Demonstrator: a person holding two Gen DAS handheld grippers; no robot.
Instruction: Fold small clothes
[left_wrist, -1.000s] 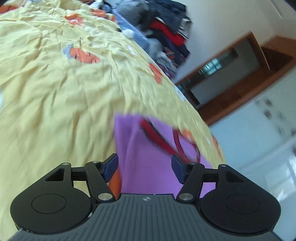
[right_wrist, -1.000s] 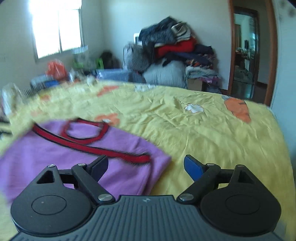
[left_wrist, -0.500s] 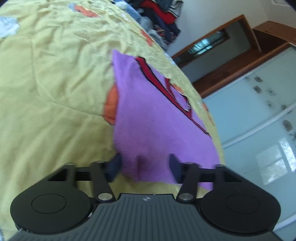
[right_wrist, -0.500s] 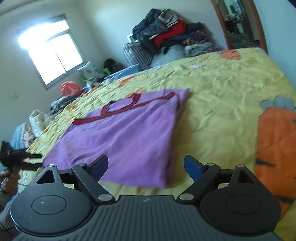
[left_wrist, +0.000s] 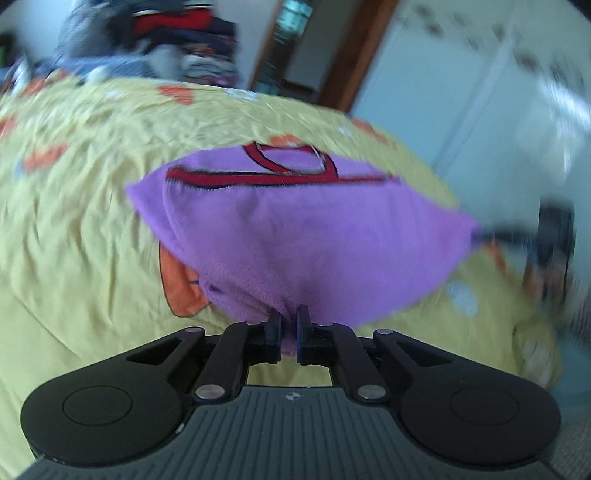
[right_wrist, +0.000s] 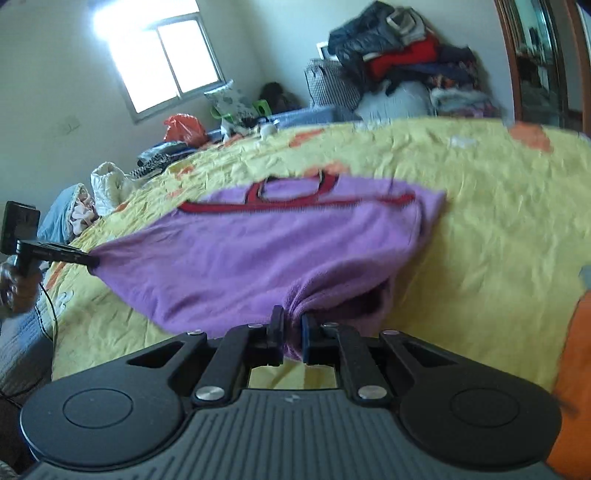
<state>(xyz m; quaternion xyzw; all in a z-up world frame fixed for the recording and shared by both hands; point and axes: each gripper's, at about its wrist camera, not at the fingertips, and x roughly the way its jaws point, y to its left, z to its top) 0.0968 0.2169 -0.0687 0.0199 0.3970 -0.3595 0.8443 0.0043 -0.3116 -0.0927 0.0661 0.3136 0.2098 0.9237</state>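
Bedroom, bed (right_wrist: 498, 206) with yellow carrot-print sheet, clothes pile (right_wrist: 399, 70) by the far wall. Purple top (right_wrist: 258, 251) with red trim lies mid-bed, its near edge lifted. Left tool (left_wrist: 289, 326) pinches one near corner, right tool (right_wrist: 292, 332) pinches the other, both pressed onto fabric.

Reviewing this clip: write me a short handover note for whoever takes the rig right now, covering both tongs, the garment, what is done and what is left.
Left tongs: shut on the near hem corner of the purple top.
Right tongs: shut on the other near hem corner, fabric bunched between the pads.
Purple top: on the yellow bedspread, red-trimmed neckline on the far side, near edge lifted and stretched between the tongs.
Done: both corners gripped.
Left: likely carry the near edge over towards the neckline, lay it flat, release, finish folding.
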